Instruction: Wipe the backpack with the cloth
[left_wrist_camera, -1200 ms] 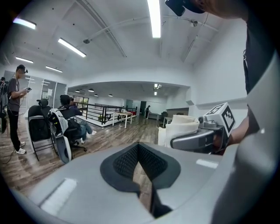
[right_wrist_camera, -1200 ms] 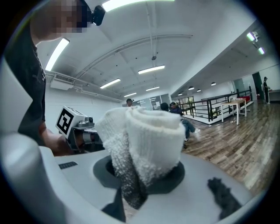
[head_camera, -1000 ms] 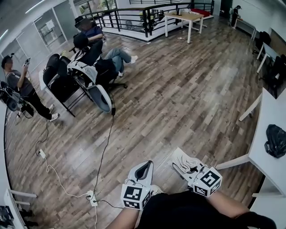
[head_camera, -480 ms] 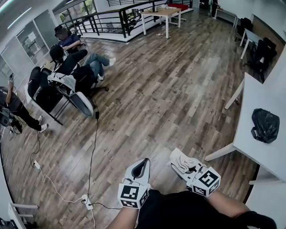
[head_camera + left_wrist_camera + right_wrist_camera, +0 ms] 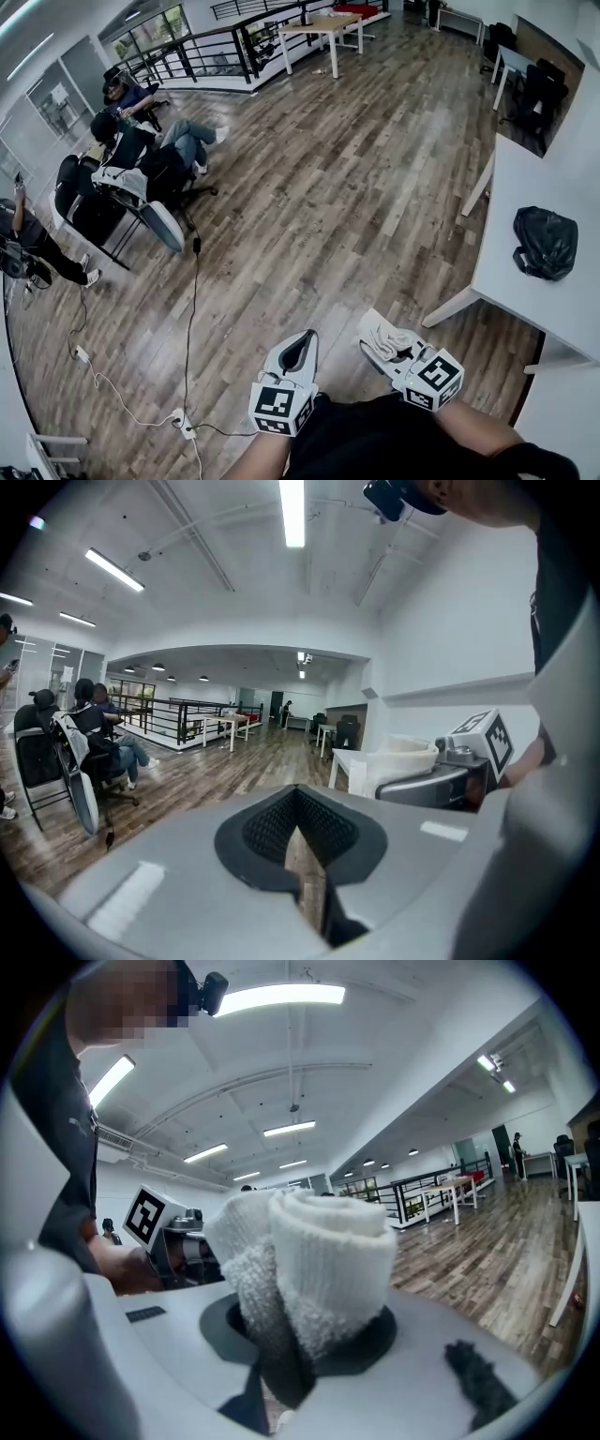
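People [image 5: 141, 155] are sitting on chairs at far left on the wooden floor [image 5: 328, 187]. Left claw [image 5: 300, 345] is hanging low by the body, jaws narrowed to a slit and gripping nothing, its cube [image 5: 280, 407] showing a black-and-white square marker. Just right of it, right claw [image 5: 378, 336] is clamping a rolled white cloth [image 5: 394, 339] that is sticking out past the jaws. The black backpack [image 5: 545, 243] is lying on the white counter [image 5: 520, 300] far right, well apart from both claws. Since a second ago the view is swinging right, bringing counter and backpack further in; the claws are keeping their pose.
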{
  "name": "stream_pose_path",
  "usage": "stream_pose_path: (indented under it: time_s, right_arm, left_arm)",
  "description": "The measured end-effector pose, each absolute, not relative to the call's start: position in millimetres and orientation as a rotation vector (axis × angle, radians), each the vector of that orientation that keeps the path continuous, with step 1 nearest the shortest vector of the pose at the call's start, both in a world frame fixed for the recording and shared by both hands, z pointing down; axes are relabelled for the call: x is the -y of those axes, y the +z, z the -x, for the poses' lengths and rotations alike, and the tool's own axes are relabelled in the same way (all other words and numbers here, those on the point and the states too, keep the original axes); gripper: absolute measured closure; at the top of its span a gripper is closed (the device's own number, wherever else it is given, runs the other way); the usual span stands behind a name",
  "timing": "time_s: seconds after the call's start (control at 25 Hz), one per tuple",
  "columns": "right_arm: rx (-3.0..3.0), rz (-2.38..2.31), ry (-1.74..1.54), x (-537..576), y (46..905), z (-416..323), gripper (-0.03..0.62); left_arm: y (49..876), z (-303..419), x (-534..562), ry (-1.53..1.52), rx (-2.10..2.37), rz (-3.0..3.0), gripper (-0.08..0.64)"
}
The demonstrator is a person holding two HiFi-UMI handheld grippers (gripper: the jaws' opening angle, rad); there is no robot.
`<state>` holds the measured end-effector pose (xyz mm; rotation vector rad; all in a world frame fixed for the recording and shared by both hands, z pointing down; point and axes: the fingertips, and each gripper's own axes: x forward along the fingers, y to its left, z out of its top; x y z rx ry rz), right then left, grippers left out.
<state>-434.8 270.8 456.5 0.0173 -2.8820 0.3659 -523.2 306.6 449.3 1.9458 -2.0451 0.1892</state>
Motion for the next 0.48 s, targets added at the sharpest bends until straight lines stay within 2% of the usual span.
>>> stream_pose_path:
  time_s: [0.48]
  right_arm:
    - [2.902,-0.145,0.348,-266.1,454.2,348.1,0.503]
  left_arm:
    - [449.6,439.2,-296.3,0.222,1.969,-2.055,0.554]
